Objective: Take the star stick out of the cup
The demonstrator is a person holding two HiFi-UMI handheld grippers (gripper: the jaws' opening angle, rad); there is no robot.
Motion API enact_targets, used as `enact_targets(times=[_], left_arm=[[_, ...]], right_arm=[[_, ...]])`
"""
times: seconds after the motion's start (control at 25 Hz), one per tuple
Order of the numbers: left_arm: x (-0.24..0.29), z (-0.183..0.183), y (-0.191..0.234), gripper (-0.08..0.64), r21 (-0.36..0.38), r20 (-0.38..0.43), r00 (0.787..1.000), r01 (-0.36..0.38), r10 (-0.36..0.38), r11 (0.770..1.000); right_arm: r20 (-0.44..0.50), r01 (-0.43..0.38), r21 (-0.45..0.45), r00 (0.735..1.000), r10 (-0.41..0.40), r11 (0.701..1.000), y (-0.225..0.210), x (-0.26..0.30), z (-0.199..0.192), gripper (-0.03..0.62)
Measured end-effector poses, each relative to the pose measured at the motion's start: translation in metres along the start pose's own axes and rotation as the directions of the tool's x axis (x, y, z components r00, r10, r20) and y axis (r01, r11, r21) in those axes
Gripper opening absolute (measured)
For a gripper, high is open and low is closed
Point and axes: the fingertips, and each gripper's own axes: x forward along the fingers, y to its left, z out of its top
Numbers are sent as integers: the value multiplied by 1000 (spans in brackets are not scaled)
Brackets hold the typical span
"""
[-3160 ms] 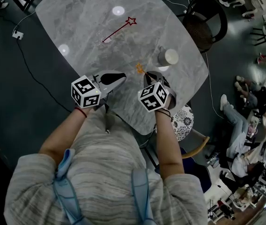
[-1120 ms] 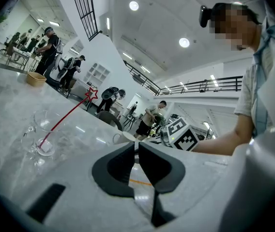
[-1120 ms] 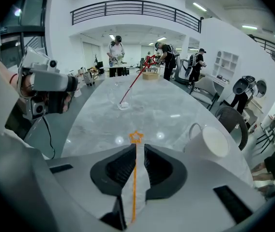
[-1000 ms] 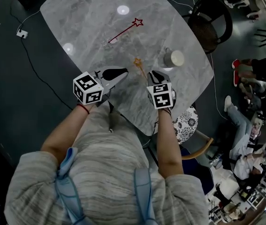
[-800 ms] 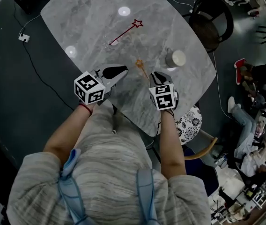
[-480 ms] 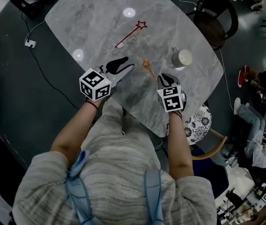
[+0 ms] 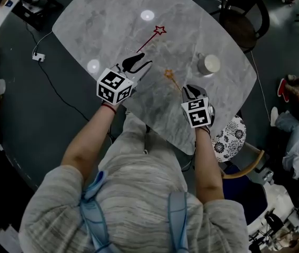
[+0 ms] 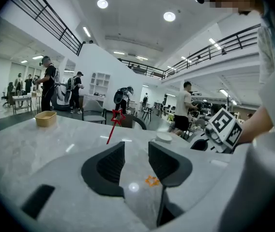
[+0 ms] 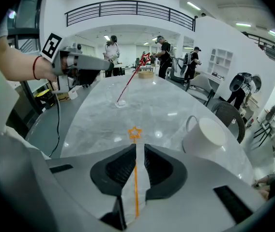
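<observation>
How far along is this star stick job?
Done: the orange star stick is clear of the white cup, clamped in the jaws of the right gripper. In hand: the left gripper, jaws just opened and empty, points toward the red star stick. Left: lifting that stick out of its clear glass.

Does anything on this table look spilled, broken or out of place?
Nothing spilled or broken. The white mug stands upright, the red star stick leans in a small clear glass, and the right gripper holds an orange star stick.
</observation>
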Motion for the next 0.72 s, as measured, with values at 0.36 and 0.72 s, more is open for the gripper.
enact_targets(times=[0.36, 0.72], left_arm=[[28, 9, 40, 147, 153, -120, 987, -90, 109, 984], [57, -8, 60, 146, 261, -291, 937, -115, 192, 958]], right_arm=[[-5, 5, 15, 1000, -5, 1000, 0, -3, -7, 21], [-5, 10, 21, 1000, -10, 1000, -1, -5, -13, 21]])
